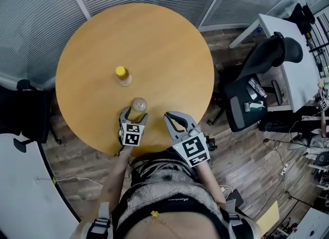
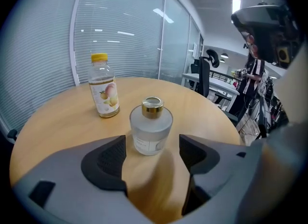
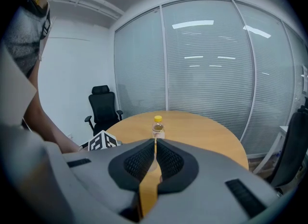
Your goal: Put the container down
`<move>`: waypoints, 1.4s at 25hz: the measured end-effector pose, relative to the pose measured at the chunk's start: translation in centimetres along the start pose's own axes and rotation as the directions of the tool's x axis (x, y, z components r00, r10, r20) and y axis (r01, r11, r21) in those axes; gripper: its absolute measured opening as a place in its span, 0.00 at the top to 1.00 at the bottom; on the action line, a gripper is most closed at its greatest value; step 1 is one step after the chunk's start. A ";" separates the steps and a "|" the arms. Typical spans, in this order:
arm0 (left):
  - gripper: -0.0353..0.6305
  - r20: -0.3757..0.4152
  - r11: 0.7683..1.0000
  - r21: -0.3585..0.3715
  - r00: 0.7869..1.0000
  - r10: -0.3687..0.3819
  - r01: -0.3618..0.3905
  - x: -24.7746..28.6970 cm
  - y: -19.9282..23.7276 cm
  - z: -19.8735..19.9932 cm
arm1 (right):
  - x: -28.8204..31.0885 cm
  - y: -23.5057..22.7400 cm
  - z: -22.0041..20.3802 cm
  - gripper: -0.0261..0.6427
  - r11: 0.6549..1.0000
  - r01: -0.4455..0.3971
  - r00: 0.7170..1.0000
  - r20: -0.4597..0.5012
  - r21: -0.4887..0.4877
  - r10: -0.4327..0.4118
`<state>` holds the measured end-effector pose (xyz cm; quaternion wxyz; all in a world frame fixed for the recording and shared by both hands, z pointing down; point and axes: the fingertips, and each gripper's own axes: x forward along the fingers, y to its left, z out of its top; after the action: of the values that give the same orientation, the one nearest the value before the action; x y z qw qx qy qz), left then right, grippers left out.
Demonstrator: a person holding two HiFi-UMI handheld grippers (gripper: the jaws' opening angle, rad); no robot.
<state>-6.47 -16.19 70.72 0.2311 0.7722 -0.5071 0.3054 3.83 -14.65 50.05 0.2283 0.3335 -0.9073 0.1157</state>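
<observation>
Container (image 2: 151,126) stands upright on the desk (image 1: 154,42), low in the centre of the head view, near the desk edge closest to you. Your left gripper (image 1: 134,115) sits just behind it with its fingers apart; the container is at the mouth of the gap and touches neither finger. Your right gripper (image 3: 155,153), just to the right, has its fingers pressed together on nothing. Farther out, toward the desk's middle, a yellow-capped bottle (image 2: 104,85) stands upright, apart from the container.
</observation>
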 end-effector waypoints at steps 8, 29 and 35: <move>0.43 0.031 0.998 -0.060 1.000 -0.003 0.004 -2.3 -1.2 0.0 | 0.4 0.8 -0.1 0.92 0.998 -0.054 0.999 -0.005 -0.040 0.054; 0.89 0.116 0.971 -0.238 0.993 0.032 -0.004 -8.8 -2.4 3.1 | 2.9 4.6 0.4 0.92 0.961 -0.234 0.972 -0.028 -0.147 0.232; 0.91 0.187 0.975 -0.221 0.982 0.028 0.014 -11.3 -3.0 6.5 | 3.3 5.2 0.8 0.92 0.955 -0.256 0.966 -0.005 -0.151 0.258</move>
<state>-5.53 -12.11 57.97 0.2653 0.7653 -0.5604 0.1729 -2.10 -12.91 50.70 0.2291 0.1953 -0.9508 0.0734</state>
